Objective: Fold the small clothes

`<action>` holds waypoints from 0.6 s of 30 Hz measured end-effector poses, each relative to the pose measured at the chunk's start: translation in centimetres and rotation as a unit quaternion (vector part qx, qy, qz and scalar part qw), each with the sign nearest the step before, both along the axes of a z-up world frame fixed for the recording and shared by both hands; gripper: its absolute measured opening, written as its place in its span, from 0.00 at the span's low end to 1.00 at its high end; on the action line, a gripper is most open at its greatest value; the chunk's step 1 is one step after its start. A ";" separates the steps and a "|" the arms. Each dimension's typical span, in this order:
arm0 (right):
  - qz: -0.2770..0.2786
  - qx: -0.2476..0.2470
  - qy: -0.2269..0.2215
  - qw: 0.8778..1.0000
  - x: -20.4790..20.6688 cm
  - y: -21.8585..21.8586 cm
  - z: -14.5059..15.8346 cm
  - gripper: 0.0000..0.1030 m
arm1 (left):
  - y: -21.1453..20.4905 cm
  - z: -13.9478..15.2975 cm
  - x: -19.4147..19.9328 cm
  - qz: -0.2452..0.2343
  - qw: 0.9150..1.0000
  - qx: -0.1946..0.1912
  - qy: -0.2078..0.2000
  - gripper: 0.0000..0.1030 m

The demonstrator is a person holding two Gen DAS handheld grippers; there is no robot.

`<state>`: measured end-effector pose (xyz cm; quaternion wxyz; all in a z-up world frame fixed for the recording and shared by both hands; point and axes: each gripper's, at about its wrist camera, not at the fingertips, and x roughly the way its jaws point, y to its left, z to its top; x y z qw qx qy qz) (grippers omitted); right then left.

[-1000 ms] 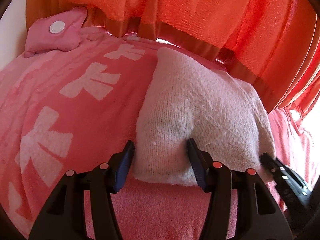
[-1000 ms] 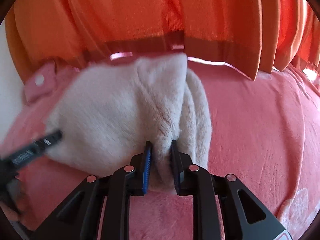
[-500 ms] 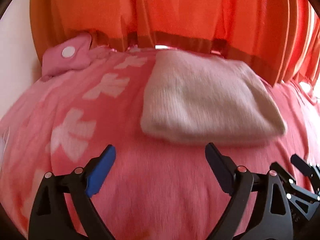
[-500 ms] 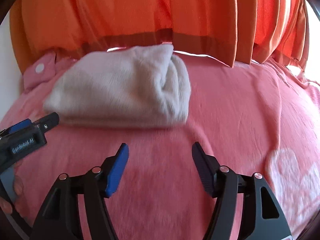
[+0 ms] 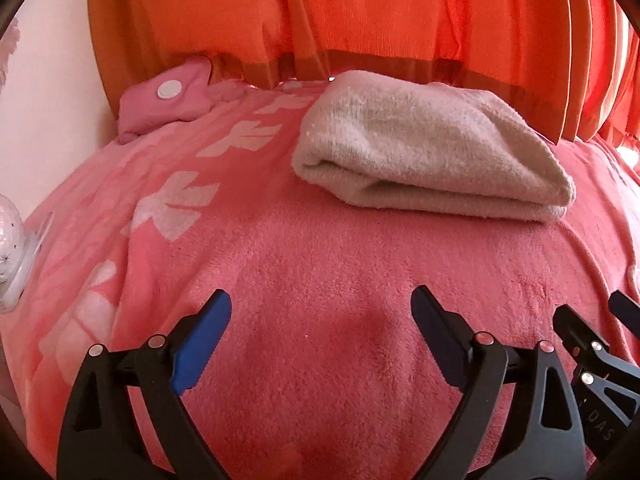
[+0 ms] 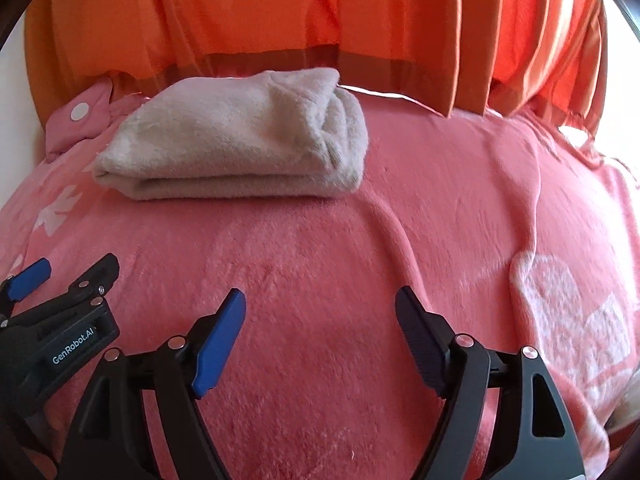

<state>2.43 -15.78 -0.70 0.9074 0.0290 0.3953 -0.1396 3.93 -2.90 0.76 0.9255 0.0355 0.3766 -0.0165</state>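
Nearest to me, the left gripper (image 5: 322, 308) has its jaws spread wide apart, gripping nothing, with only pink blanket (image 5: 320, 280) between the blue pad on the left and the dark pad on the right. The right gripper (image 6: 320, 310) stands the same way: jaws spread, nothing between them. I see the two tools side by side over the near part of the blanket; in the right wrist view the left gripper shows at the near left edge, and in the left wrist view part of the right gripper shows at the near right edge.

Beyond both tools, well apart from the fingertips, the folded cream garment (image 6: 240, 140) lies flat on the blanket as a compact stack of layers, its folded edges facing me. It sits toward the far side, touching neither gripper.

Left of the garment I note white leaf-like prints on the blanket. At the far left lies a small pink pouch (image 5: 168, 100) with a white round disc. Behind everything hangs an orange curtain (image 6: 280, 12), its hem just behind the garment.
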 end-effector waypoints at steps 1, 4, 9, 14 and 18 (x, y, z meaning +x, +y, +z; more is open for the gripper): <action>-0.002 0.002 0.000 1.000 -0.1 0.0 -0.1 0.73 | -0.1 -0.1 -0.1 0.001 1.000 0.001 0.000 0.86; -0.002 0.004 0.002 1.000 -0.3 0.2 -0.4 0.73 | -0.4 0.0 -0.3 0.004 1.000 0.010 -0.006 0.86; 0.013 -0.006 0.000 1.000 -0.3 1.0 -0.9 0.75 | -0.9 0.0 -0.5 -0.002 1.000 0.020 -0.011 0.86; 0.009 0.005 -0.008 1.000 -0.2 0.8 -1.0 0.78 | -0.3 -0.2 -0.2 0.009 1.000 0.003 -0.001 0.86; 0.004 0.014 -0.010 1.000 -0.1 0.6 -1.1 0.78 | -0.4 -0.2 -0.1 0.010 1.000 0.004 0.001 0.86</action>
